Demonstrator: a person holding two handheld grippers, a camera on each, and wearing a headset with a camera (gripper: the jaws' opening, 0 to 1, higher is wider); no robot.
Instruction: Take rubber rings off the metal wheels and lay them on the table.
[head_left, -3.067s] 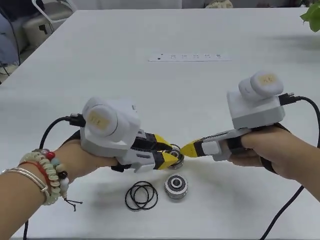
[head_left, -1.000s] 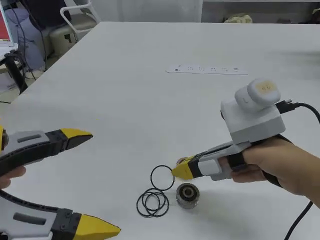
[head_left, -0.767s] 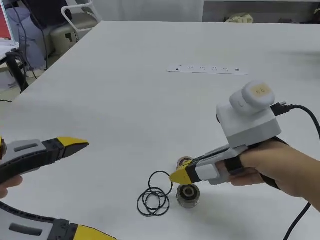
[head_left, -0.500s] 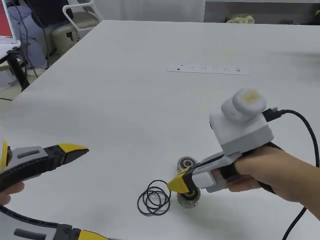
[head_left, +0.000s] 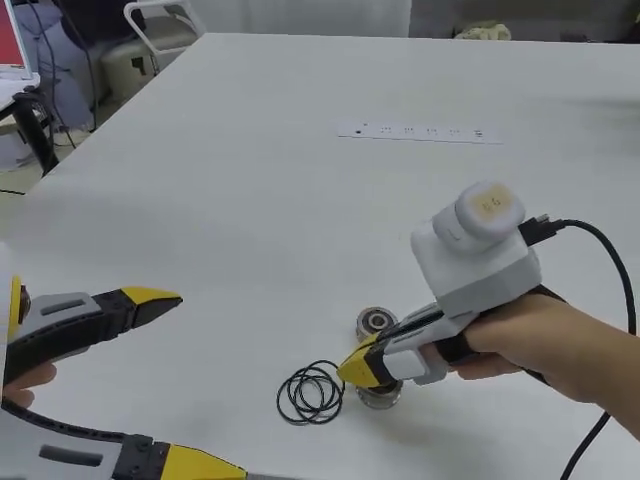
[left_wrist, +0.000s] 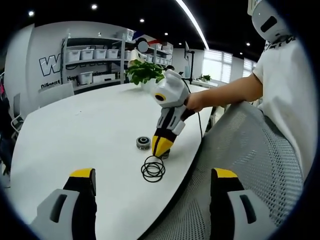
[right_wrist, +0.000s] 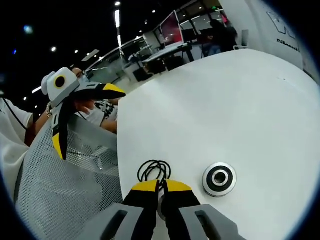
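The right gripper was held by the right hand low over the white table. Its yellow-tipped jaws were drawn together, with no more than a thin slit seen between them in the right gripper view. Whether anything was pinched in that slit could not be told. The tips were set over the near wheel, a metal wheel largely hidden beneath them, of which only the lower edge was seen in the head view.

The rubber rings were found lying flat on the table as a small pile of overlapping black loops. The pile lay just left of the near wheel, and its closest loop reached up to the jaw tips. A far wheel was seen lying flat on the table just beyond the right gripper, apart from the pile. In the right gripper view its dark outer band and bright hub were made out.

The left gripper was held at the near left, well apart from the rings and wheels. Its jaws were spread wide and nothing was held between them. A power strip was seen at the far side of the table, and a black cable was seen trailing from the right gripper.
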